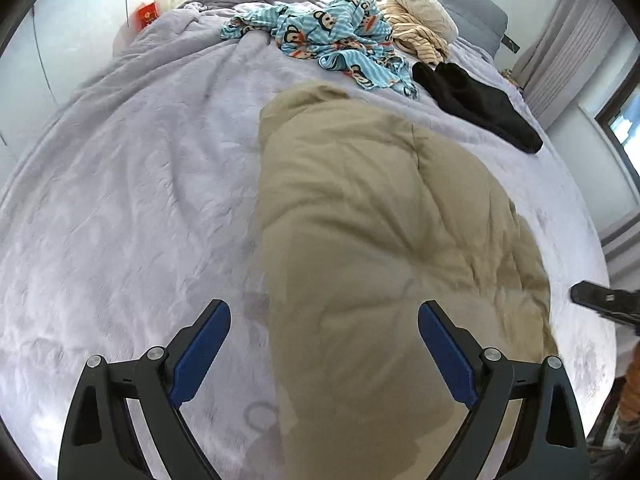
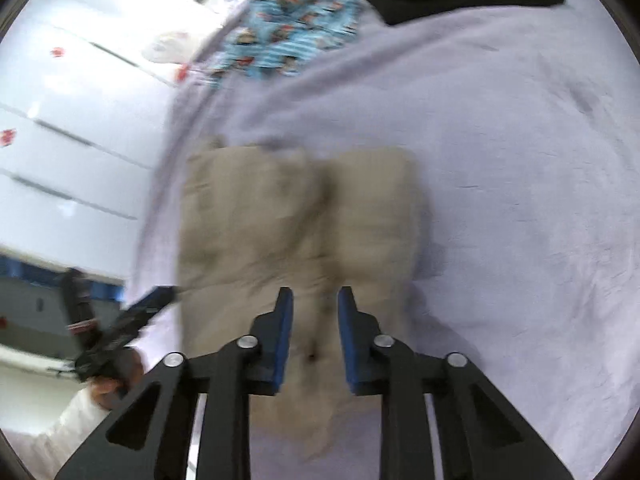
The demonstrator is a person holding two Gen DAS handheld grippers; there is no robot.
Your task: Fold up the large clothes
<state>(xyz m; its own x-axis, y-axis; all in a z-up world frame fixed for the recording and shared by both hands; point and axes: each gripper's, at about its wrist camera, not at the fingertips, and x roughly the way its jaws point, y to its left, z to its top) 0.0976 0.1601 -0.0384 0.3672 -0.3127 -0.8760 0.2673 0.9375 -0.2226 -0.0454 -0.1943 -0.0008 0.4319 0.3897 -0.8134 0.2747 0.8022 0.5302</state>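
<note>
Both grippers alike: left gripper (image 1: 324, 316) & right gripper (image 2: 314, 300) have black angular linkage arms w/ triangular cut-outs, round silver screws at the pivots, flat blue pads on the inner finger faces. Behind the left tongs, a white sleeve (image 2: 52, 428).

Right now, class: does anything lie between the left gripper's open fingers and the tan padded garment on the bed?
Nothing visible does. The left gripper is open directly over the tan garment, with no other item between them. The blue patterned clothing and the black garment lie farther up the bed, apart from it.
</note>
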